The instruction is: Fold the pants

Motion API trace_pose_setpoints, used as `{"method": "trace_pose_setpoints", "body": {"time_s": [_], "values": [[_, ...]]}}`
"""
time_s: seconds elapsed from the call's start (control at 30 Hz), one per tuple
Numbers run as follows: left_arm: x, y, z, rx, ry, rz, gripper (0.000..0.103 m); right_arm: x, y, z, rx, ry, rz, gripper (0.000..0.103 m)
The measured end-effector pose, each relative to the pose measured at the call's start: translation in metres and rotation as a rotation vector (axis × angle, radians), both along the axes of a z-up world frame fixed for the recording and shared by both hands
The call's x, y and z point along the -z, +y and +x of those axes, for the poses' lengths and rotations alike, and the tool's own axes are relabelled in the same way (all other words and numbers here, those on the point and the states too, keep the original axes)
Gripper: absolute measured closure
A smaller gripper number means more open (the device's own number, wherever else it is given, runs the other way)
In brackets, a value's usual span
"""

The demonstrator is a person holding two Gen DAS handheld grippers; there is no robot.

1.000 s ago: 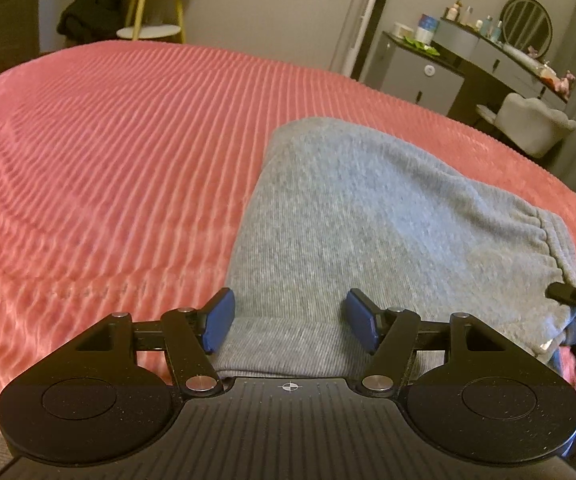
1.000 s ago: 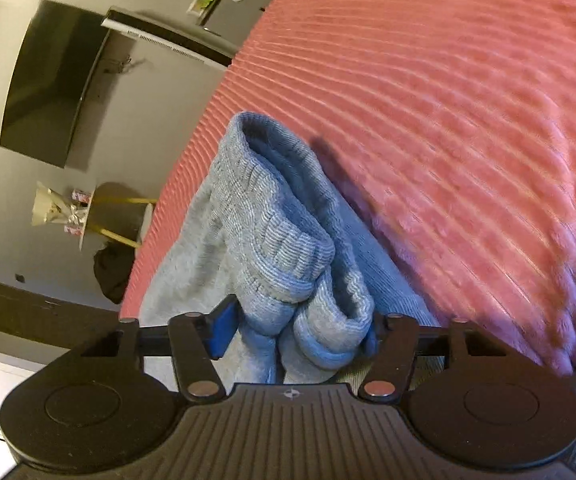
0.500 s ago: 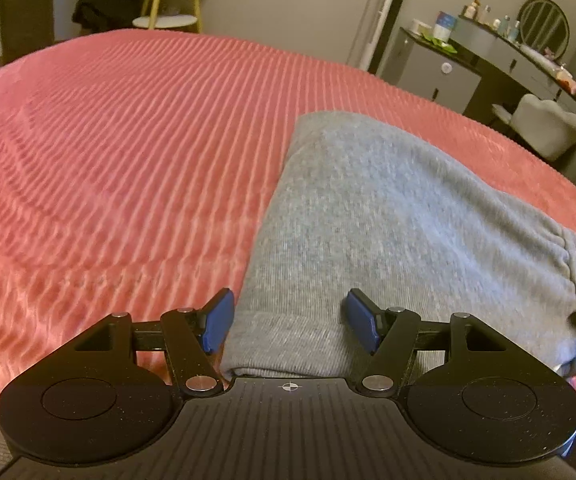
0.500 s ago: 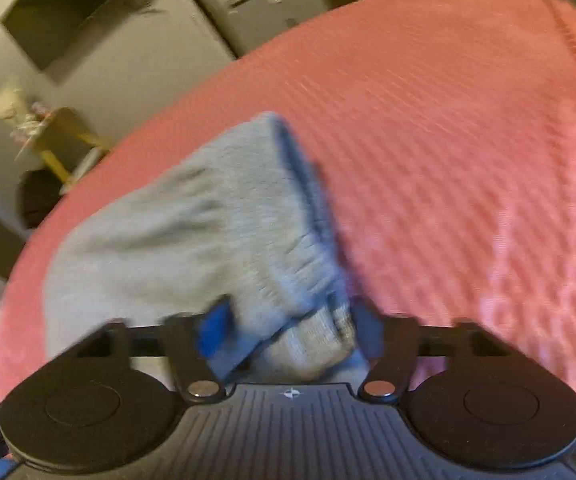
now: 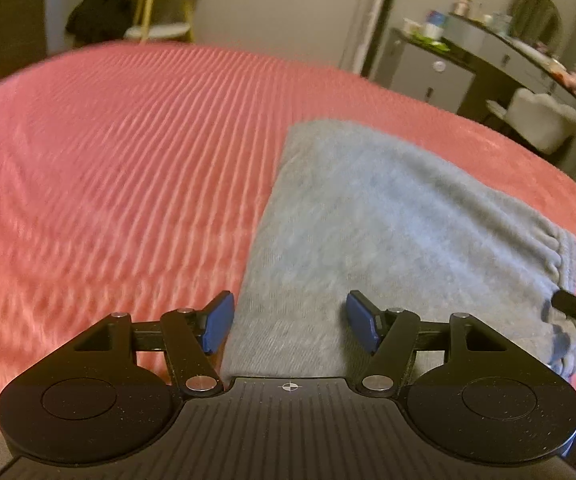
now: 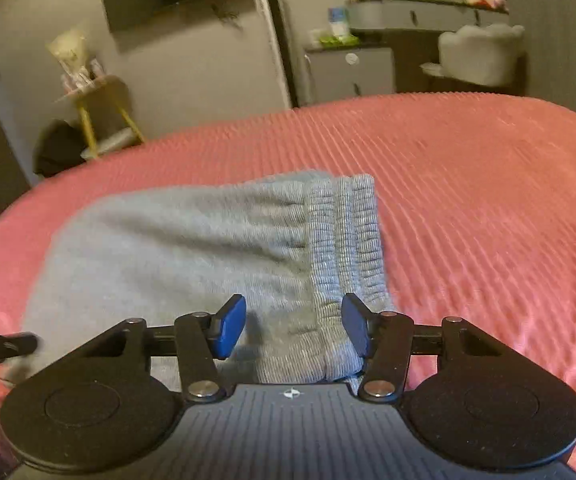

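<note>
- Low in the middle of the left view: left tongs (image 5: 290, 322) spread wide, holding nothing, blue pads on each side of the near edge of the grey pants (image 5: 388, 240).
- Low in the middle of the right view: right tongs (image 6: 294, 330) spread wide too, empty, over the ribbed waistband (image 6: 346, 240).
- Folded in a neat block on the red bed cover (image 5: 108, 180), right of center in the left view.
- Looks close to done; maybe one more fold or just a pat flat.
- To fold again: pinch both near corners, all layers at once, lift together, lay down slowly, line up the edges.
- Soft, fuzzy knit; floppy, easy to bunch.
- Stretchy, bumpy waistband, thicker than the rest.
- Ridged, plush bed cover; may grab the cloth a bit.
</note>
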State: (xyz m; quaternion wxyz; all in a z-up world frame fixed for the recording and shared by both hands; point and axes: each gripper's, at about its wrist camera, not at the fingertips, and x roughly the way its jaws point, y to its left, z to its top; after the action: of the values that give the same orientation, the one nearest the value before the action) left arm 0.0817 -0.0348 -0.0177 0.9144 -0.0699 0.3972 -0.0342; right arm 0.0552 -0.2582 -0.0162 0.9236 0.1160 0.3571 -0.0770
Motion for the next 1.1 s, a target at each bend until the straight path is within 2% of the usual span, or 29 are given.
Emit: {"method": "trace_pose_setpoints", "body": {"time_s": [0.1, 0.2, 0.37, 0.47, 0.57, 0.63, 0.73, 0.8, 0.93, 1.1], "values": [[-0.012, -0.015, 0.005, 0.067, -0.087, 0.085, 0.035, 0.0, 0.006, -0.01, -0.007, -0.027, 0.008, 0.047], [-0.016, -0.03, 0.024, 0.128, -0.117, 0.117, 0.035, -0.001, 0.0, -0.012, 0.008, -0.047, 0.053, 0.047], [-0.005, -0.044, 0.071, 0.123, -0.085, 0.134, 0.036, 0.0, -0.005, -0.015, 0.025, -0.08, 0.094, 0.046], [0.006, -0.047, 0.092, 0.106, -0.069, 0.165, 0.03, 0.006, -0.011, -0.015, 0.036, -0.099, 0.119, 0.046], [0.014, -0.05, 0.105, 0.112, -0.074, 0.23, 0.028, 0.011, -0.016, -0.009, 0.038, -0.116, 0.136, 0.046], [0.021, -0.049, 0.111, 0.116, -0.069, 0.244, 0.022, 0.013, -0.018, -0.007, 0.04, -0.127, 0.148, 0.045], [0.029, -0.04, 0.116, 0.086, -0.061, 0.201, 0.012, 0.016, -0.021, -0.004, 0.045, -0.148, 0.171, 0.045], [0.033, -0.026, 0.117, 0.059, -0.045, 0.13, 0.006, 0.017, -0.024, -0.004, 0.048, -0.161, 0.192, 0.045], [0.037, 0.003, 0.105, -0.007, 0.0, -0.05, 0.005, 0.018, -0.03, -0.007, 0.06, -0.18, 0.235, 0.045], [0.038, 0.036, 0.08, -0.001, 0.068, -0.152, 0.006, 0.02, -0.052, -0.014, 0.08, -0.203, 0.398, 0.044]]}}
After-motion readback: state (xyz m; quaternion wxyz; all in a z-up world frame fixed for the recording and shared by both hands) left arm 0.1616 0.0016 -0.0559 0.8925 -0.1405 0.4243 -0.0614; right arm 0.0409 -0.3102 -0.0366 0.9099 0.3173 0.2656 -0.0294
